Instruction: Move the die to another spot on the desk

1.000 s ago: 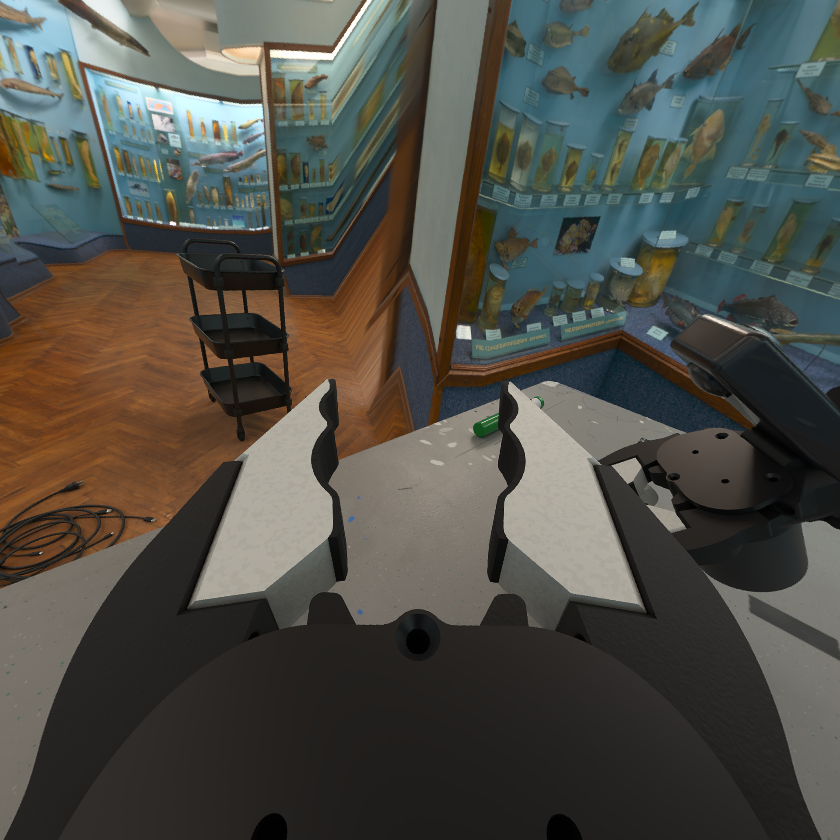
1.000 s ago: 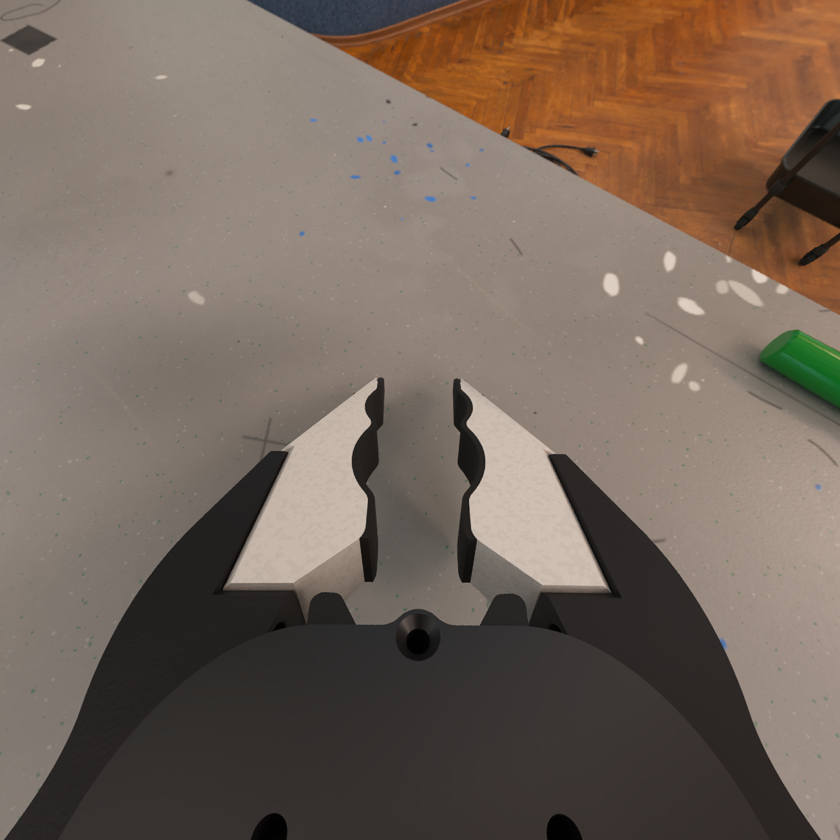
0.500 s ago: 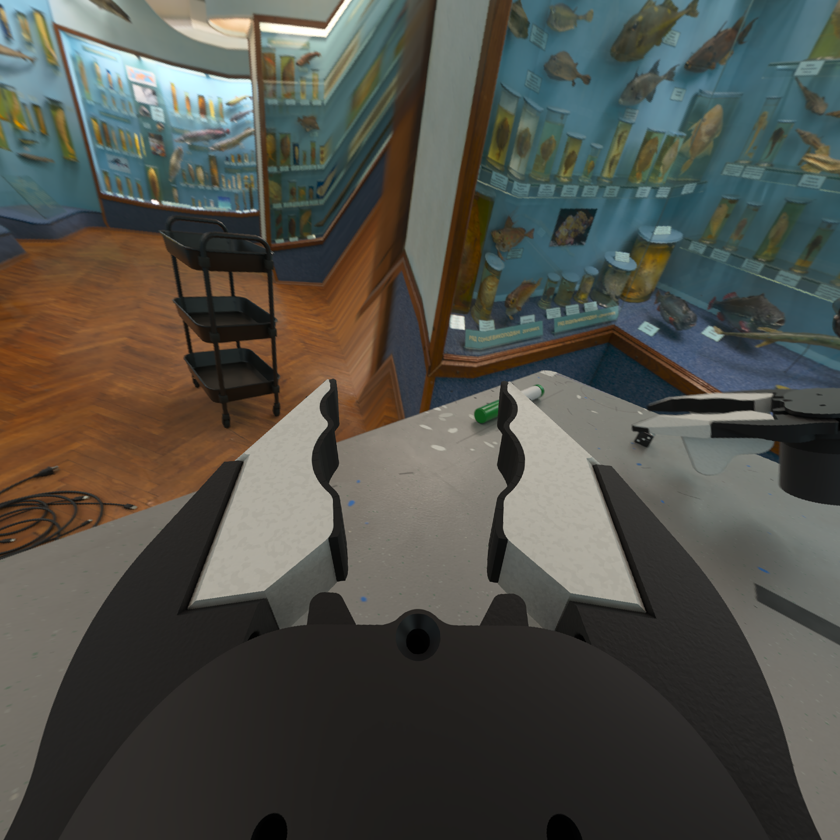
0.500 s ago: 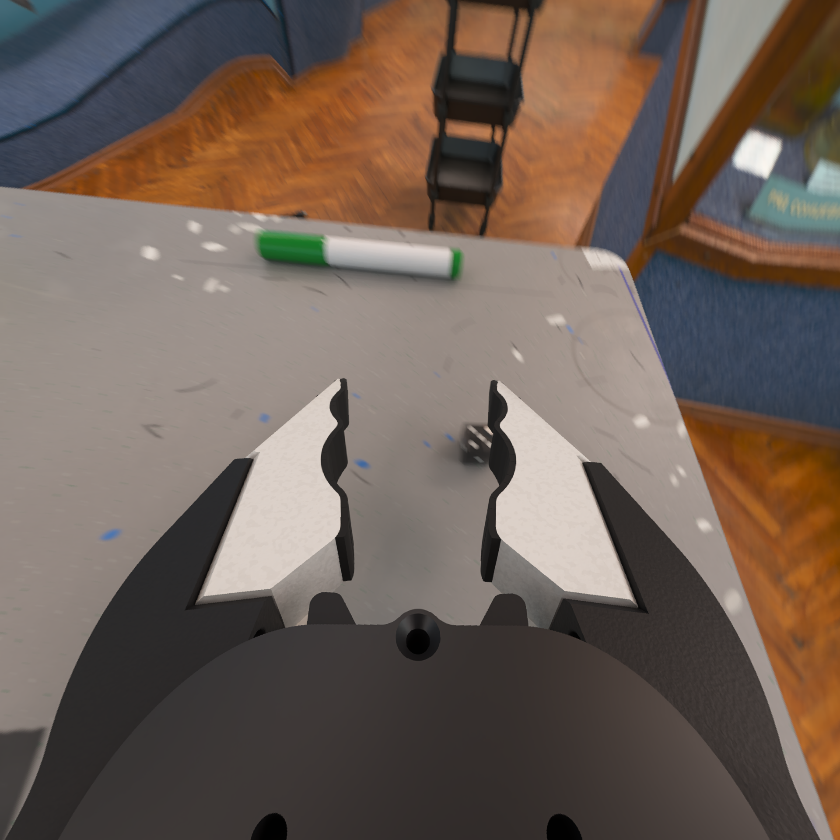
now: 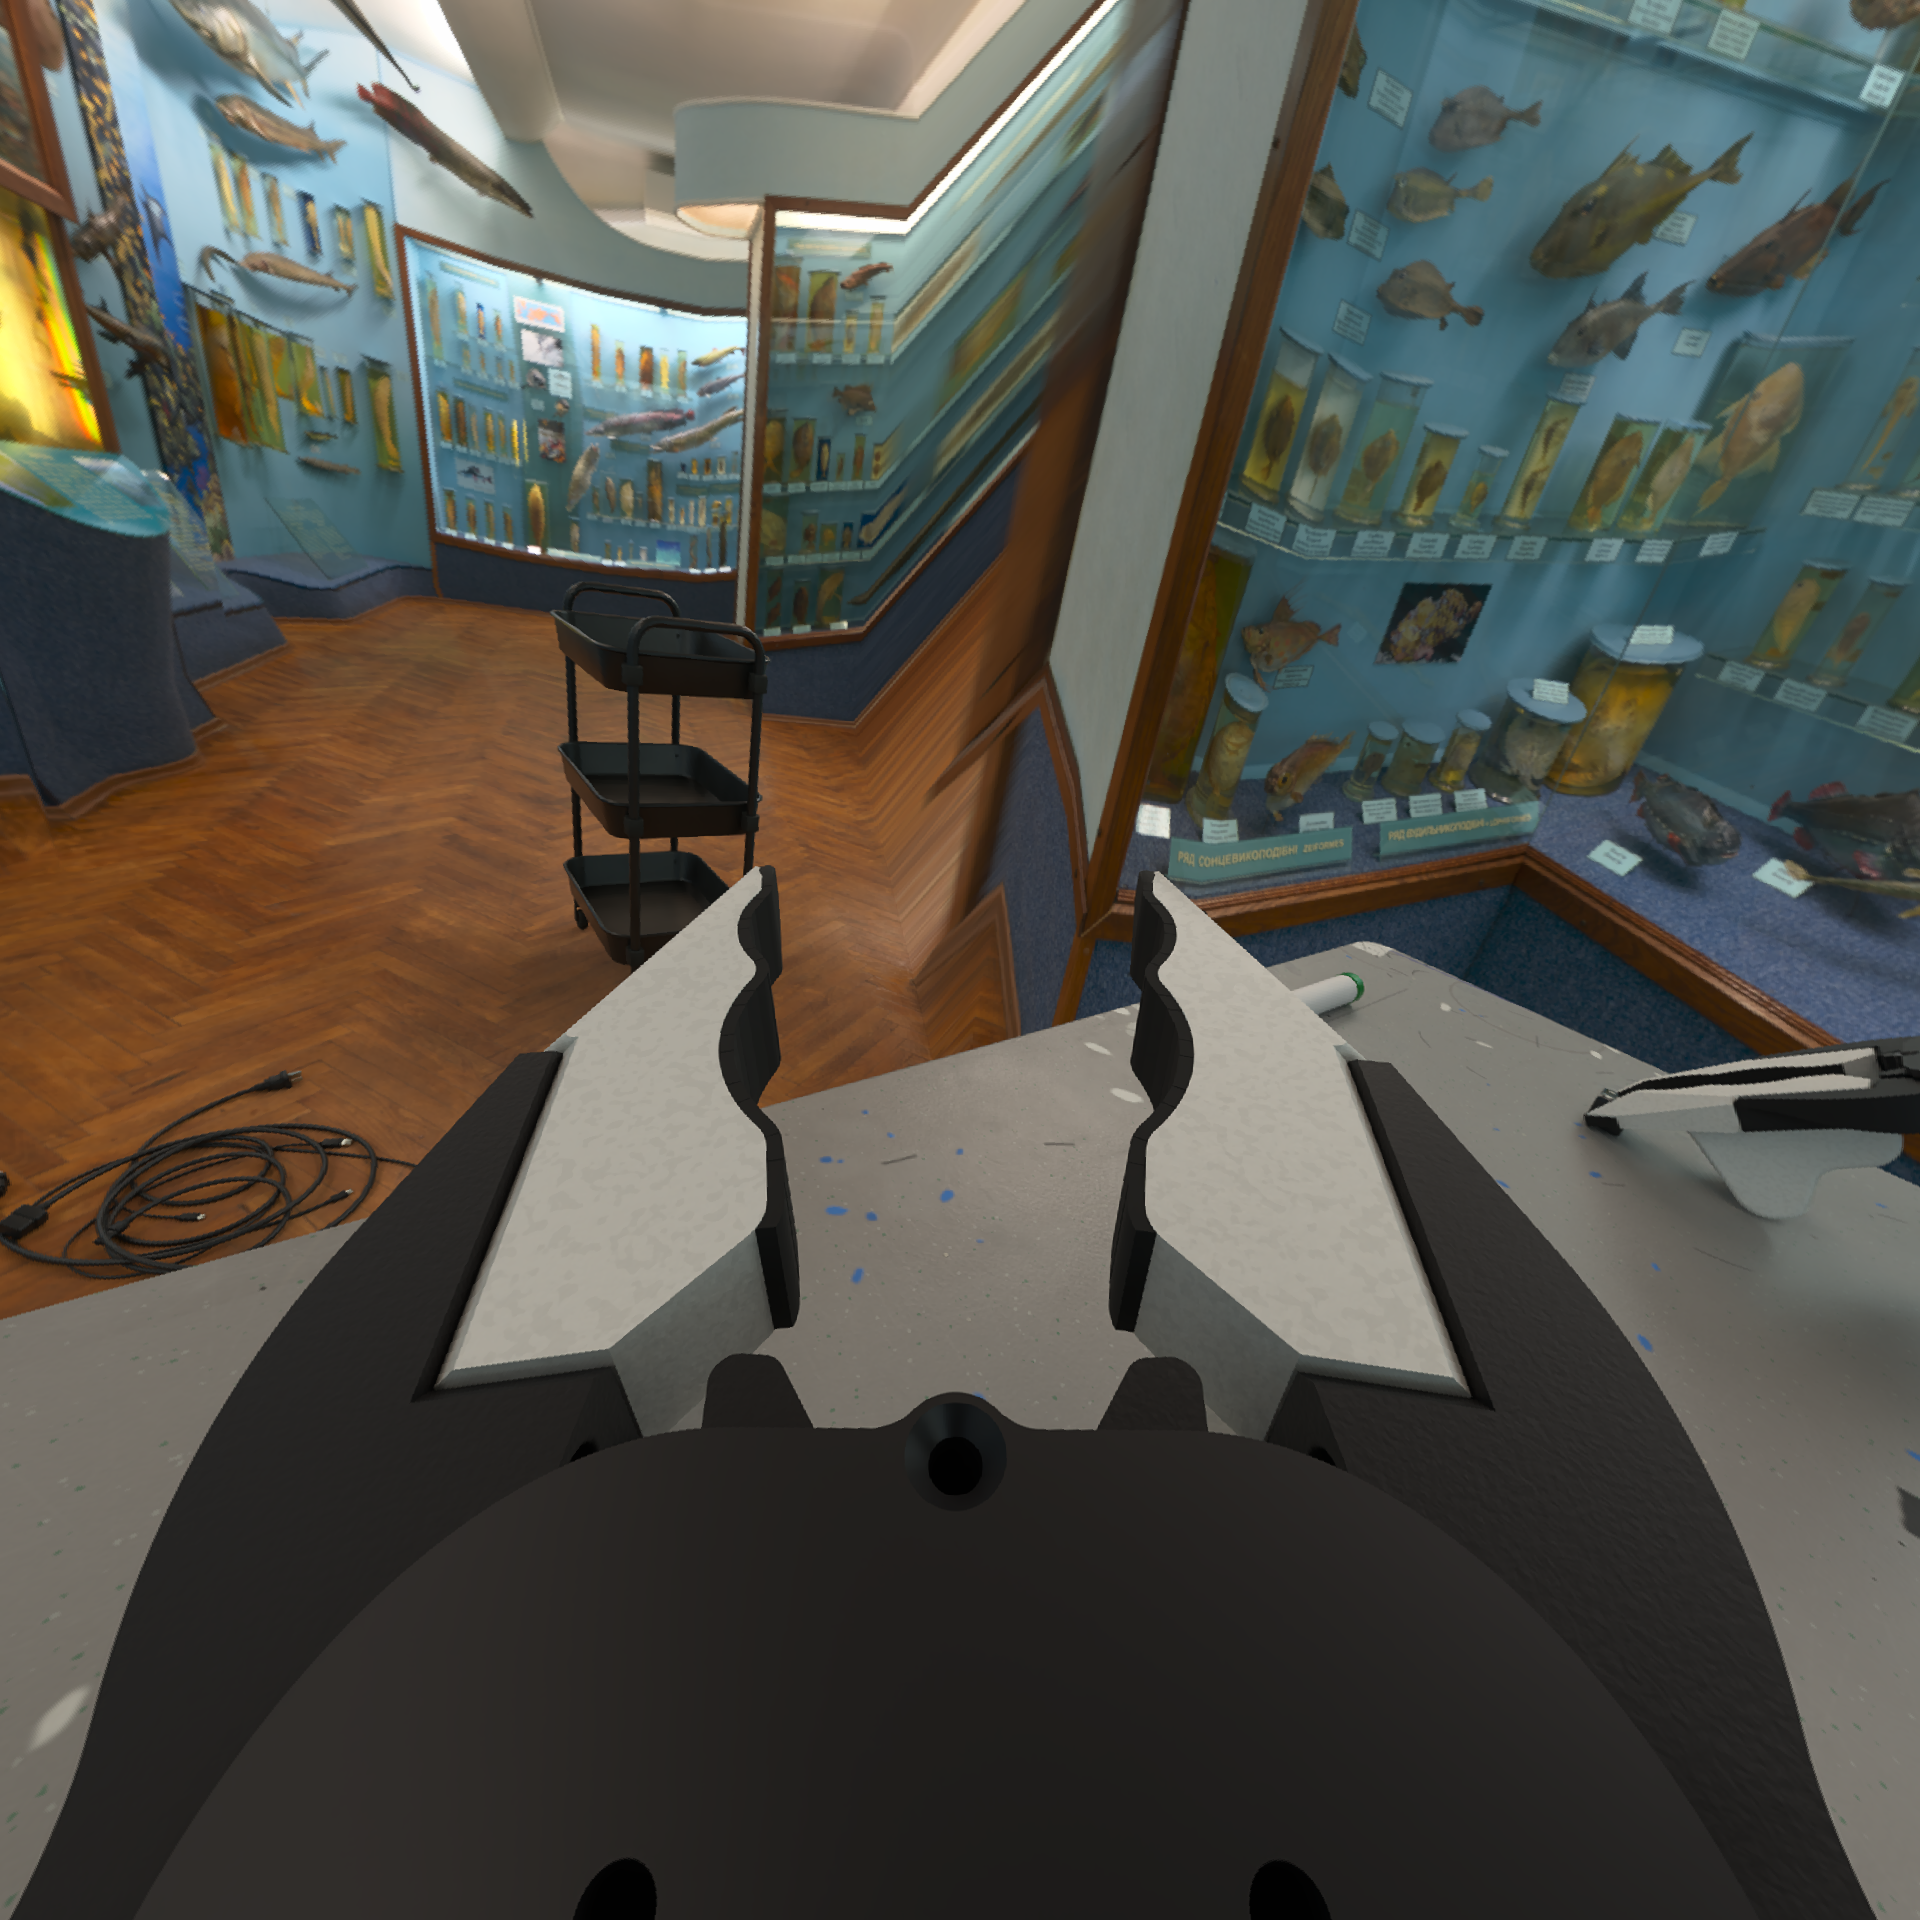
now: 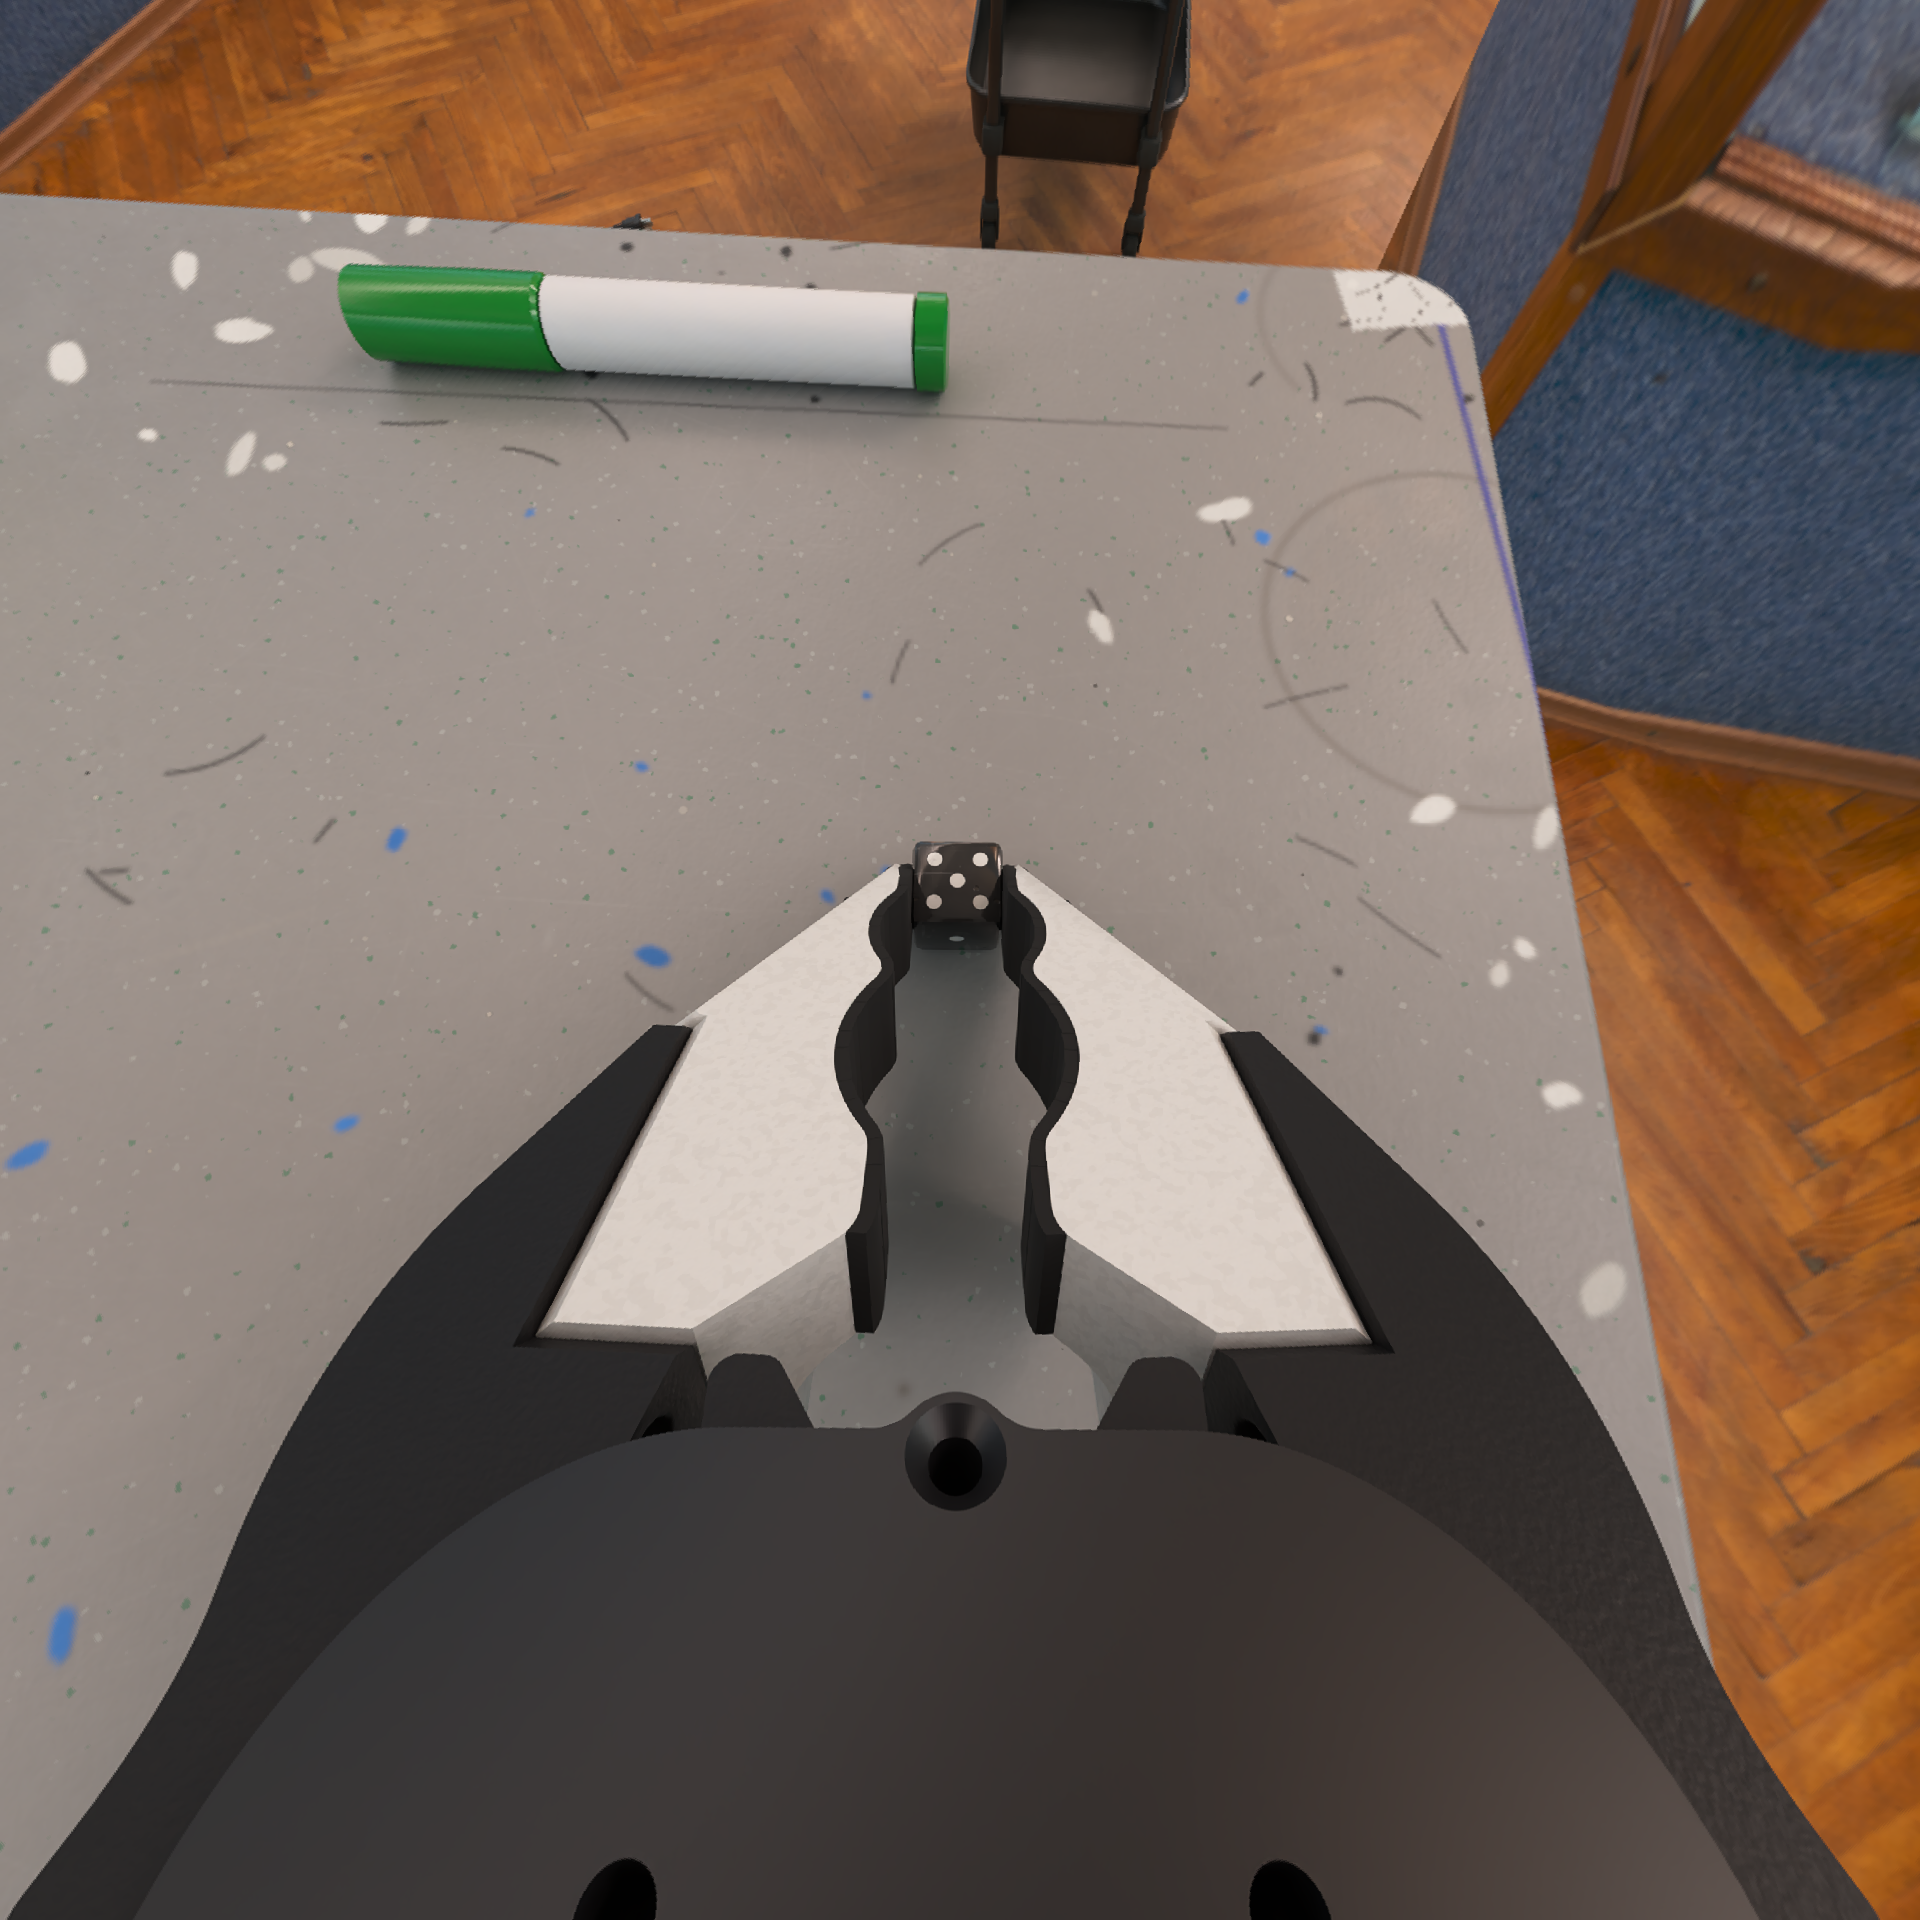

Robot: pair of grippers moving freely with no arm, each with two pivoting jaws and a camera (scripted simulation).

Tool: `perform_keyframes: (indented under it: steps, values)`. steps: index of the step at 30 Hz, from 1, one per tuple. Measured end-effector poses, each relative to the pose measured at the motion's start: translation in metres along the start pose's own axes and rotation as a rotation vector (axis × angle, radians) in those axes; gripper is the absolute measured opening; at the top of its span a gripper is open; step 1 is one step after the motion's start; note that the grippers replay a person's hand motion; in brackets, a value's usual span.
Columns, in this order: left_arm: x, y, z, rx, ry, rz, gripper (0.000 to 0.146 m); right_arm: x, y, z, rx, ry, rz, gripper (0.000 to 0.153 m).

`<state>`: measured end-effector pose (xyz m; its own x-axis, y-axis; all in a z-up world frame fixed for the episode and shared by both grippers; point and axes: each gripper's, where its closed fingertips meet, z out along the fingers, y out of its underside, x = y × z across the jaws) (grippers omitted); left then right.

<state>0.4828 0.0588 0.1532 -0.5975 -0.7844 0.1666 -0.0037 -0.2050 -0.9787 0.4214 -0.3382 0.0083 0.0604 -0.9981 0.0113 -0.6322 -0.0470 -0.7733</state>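
Note:
A small black die (image 6: 956, 894) with white pips sits between the fingertips of my right gripper (image 6: 956, 902), low over the grey speckled desk (image 6: 520, 675). The right jaws are closed against the die's two sides. My left gripper (image 5: 954, 914) is open and empty, held above the desk's (image 5: 935, 1226) near part and pointing toward the room. The right gripper's fingers (image 5: 1745, 1091) show side-on at the right edge of the left wrist view; the die is not visible there.
A green-and-white marker (image 6: 644, 330) lies near the desk's far edge; its tip shows in the left wrist view (image 5: 1335, 989). The desk's right edge and rounded corner (image 6: 1392, 296) are close to the die. A black cart (image 5: 660, 769) and cables (image 5: 197, 1195) are on the wooden floor.
My right gripper swung round to face the marker, moved forward onto the die and closed on it. My left gripper tilted up slightly and stayed open.

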Motion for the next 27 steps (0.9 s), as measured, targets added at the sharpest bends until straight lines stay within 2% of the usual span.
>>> perform_keyframes:
  steps: [2,4,6,7,9,11,13,16,21,27]
  values:
    - [-0.002,-0.004,-0.002,0.009,-0.006,-0.005,0.068,-0.002,-0.004,-0.004,0.028,0.005,-0.034,0.016]
    - [-0.004,-0.009,-0.004,0.024,-0.009,-0.012,0.068,-0.021,-0.019,-0.017,0.117,-0.06,-0.091,0.016]
    - [-0.005,-0.014,-0.006,0.043,-0.014,-0.009,0.067,-0.063,-0.04,-0.04,0.267,-0.249,-0.19,0.016]
    - [-0.006,-0.017,-0.008,0.052,-0.019,-0.004,0.067,-0.093,-0.047,-0.056,0.342,-0.387,-0.27,0.016]
    - [-0.009,-0.017,-0.008,0.057,-0.033,0.005,0.066,-0.148,-0.047,-0.084,0.437,-0.632,-0.437,0.016]
    - [-0.011,-0.013,-0.007,0.044,-0.037,-0.001,0.066,-0.189,-0.03,-0.097,0.407,-0.806,-0.554,0.016]
    - [-0.011,-0.008,-0.005,0.028,-0.033,-0.01,0.066,-0.217,-0.008,-0.098,0.319,-0.91,-0.651,0.016]
    - [-0.009,-0.004,-0.003,0.012,-0.027,-0.005,0.066,-0.241,0.021,-0.096,0.193,-1.002,-0.742,0.016]
    - [-0.003,-0.001,-0.001,-0.001,-0.013,0.014,0.066,-0.25,0.053,-0.083,0.027,-0.979,-0.855,0.016]
    - [0.002,0.005,0.002,-0.023,-0.002,0.025,0.065,-0.251,0.06,-0.081,0.009,-0.992,-0.872,0.016]
